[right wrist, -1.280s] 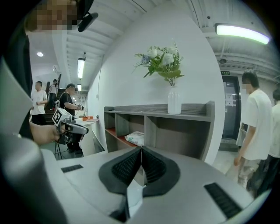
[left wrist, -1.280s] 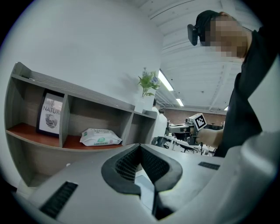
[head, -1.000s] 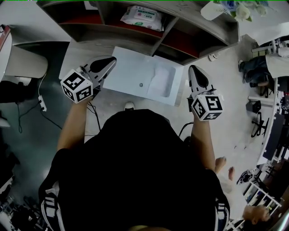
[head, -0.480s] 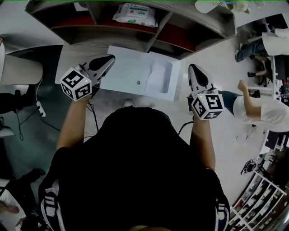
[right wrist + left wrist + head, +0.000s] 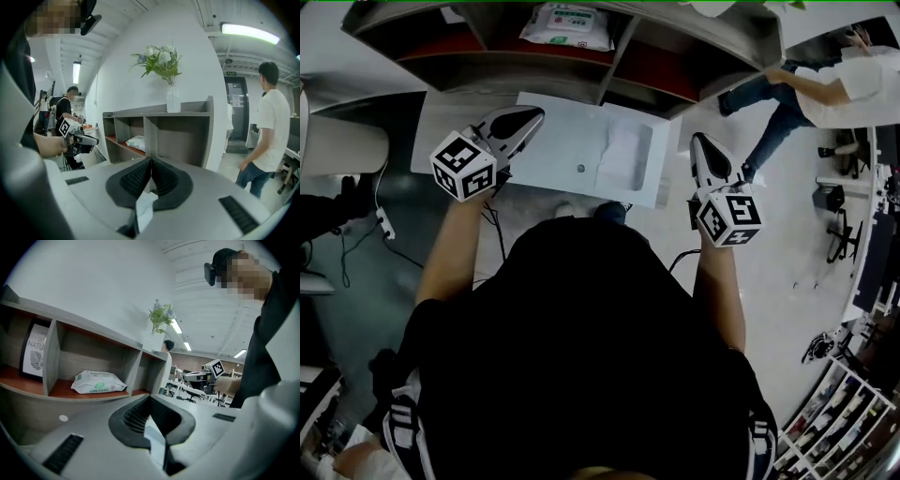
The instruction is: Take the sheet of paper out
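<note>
Over the last second the left tool has eased forward. Its tip now overlaps the left edge of the low white surface, where before it sat just short of the corner. Its jaws have stayed pressed together, with nothing plainly pinched. The one thing that reads as the sheet of paper is a pale, slightly rumpled rectangle on the right half of that surface. It lies between the two tools and is untouched, so the task looks barely begun, with both hands only closing in on the shelf. The right tool hangs just off the surface's right edge, also shut tip to tip. At far right a passer-by has walked from the lower right up to the top corner. Some things are hard to settle. In each gripper view a white sliver shows in the gap behind the closed tips; it may be the surface or the floor seen through, not anything held. Whether the rumpled patch is loose paper or a recess is unclear. The person's dark torso blocks the near floor, and the shelf with its pack runs out at the frame's top.
</note>
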Tool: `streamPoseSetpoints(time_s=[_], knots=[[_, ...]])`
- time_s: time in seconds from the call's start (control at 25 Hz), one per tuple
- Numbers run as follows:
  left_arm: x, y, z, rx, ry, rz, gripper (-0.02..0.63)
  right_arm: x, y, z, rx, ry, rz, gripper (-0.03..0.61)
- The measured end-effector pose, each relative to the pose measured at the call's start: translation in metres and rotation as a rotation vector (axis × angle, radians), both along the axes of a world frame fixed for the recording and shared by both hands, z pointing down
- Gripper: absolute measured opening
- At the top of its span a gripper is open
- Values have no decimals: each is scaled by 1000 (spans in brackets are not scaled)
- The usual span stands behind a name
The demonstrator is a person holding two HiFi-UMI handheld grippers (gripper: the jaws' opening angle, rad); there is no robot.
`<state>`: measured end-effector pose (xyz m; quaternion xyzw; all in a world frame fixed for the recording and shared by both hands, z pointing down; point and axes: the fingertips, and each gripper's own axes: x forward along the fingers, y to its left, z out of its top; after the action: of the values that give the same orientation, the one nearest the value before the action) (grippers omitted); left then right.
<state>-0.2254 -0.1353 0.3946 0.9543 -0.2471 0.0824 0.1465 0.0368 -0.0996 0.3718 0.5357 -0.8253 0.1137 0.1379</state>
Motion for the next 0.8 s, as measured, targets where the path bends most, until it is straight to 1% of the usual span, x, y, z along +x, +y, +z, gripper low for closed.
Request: streamPoseSetpoints(time_s=[0.16,0.32,0.6,0.8], knots=[[14,-5,7,-14,-16,-19,21,16,-11,4,-2,-8,-23,14],[30,-18,12,-20,-30,-60,20,31,-26,13,-19,-12,-64,15],[60,-35,19,-39,-33,-108,21,46,-50,23,-43,-10,-146,14],[80,-42,30,-63,-49,-126,21,58,-63,32,-60,-18,-180,15]])
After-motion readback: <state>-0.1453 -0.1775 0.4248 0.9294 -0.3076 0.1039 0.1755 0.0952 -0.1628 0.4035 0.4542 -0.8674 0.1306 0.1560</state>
